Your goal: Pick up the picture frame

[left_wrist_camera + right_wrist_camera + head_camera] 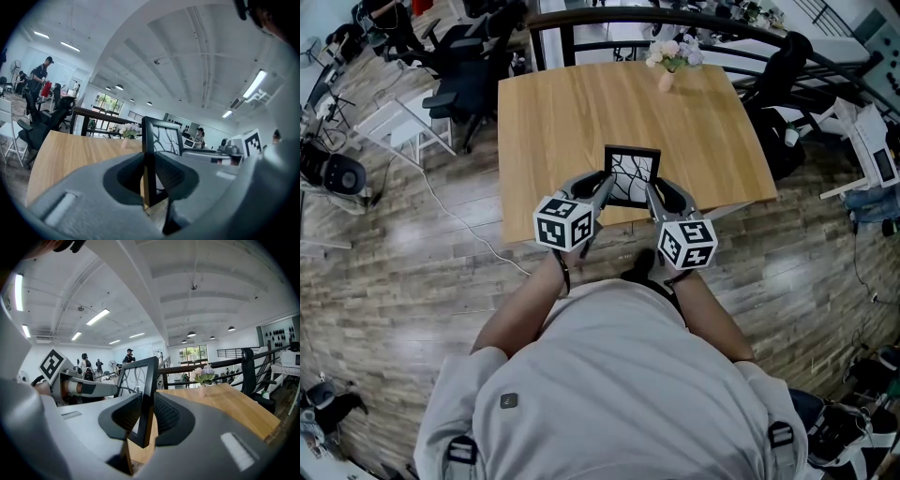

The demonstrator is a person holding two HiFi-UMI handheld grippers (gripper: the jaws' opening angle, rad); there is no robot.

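The picture frame (631, 175) is black with a white crack-like print and stands upright over the near edge of the wooden table (581, 112). My left gripper (602, 192) is shut on the picture frame's left edge (149, 159), and my right gripper (652, 197) is shut on its right edge (146, 394). In both gripper views the black rim sits squeezed between the dark pads. The frame's lower edge is hidden behind the jaws.
A small vase of pale flowers (670, 58) stands near the table's far edge. Office chairs (464, 80) stand at the left, a black railing (694, 19) runs behind, and wood floor (441, 272) lies around me. People stand far off (41, 77).
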